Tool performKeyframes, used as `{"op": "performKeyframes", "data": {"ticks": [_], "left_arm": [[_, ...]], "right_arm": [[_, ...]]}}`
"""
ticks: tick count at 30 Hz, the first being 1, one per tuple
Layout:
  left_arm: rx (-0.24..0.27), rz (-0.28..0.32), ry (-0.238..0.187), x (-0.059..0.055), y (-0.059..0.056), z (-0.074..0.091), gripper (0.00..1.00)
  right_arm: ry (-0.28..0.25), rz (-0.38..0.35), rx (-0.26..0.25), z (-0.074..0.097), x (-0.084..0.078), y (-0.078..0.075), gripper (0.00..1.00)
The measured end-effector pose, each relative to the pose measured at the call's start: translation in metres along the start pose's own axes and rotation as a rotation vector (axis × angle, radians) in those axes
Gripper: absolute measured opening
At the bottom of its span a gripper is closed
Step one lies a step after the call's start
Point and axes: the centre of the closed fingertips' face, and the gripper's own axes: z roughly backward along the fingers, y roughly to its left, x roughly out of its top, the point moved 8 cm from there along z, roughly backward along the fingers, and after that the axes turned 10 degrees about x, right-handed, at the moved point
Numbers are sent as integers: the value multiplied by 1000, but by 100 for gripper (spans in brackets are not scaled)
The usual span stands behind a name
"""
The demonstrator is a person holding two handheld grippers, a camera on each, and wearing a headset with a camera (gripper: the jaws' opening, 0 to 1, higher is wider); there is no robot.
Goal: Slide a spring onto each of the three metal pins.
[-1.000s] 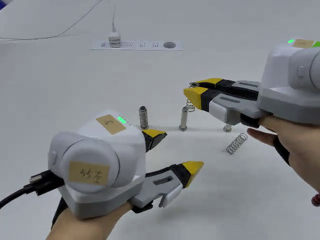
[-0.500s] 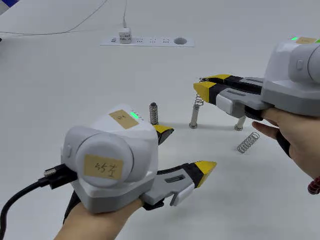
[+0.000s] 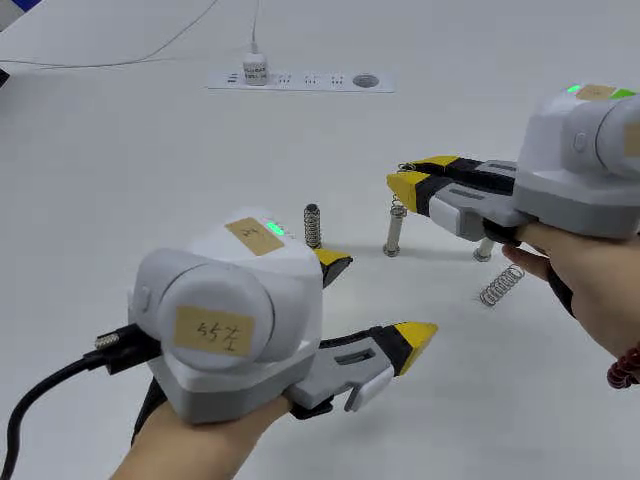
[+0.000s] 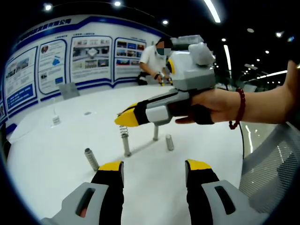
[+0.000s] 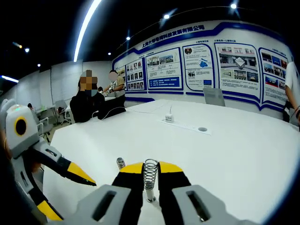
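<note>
- Looks like a company showroom or open-plan office hall, not a home or a shop floor.
- Blue-and-white display boards [image 5: 197, 61] with printed text and pictures line the wall, upper right of the right gripper view and upper left of the left gripper view.
- Dark ceiling with a long strip light [image 5: 86, 26] at upper left, plus small spotlights [image 5: 233, 6].
- Big plain white table [image 3: 120, 170]; power strip [image 3: 300, 81] at top centre of the head view, with a white charger [image 3: 256, 70] plugged in.
- People [image 5: 91, 101] sit at the far edge, left of the right gripper view.
- Grey chair [image 5: 214, 96] by the wall.
</note>
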Motion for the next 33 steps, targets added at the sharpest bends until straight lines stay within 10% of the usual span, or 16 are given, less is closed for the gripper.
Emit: {"op": "performKeyframes", "data": {"ticks": [33], "left_arm": [[1,-3,3,-1,0,0,53]], "right_arm": [[145,45,-15,-12,-34,3,12]]}}
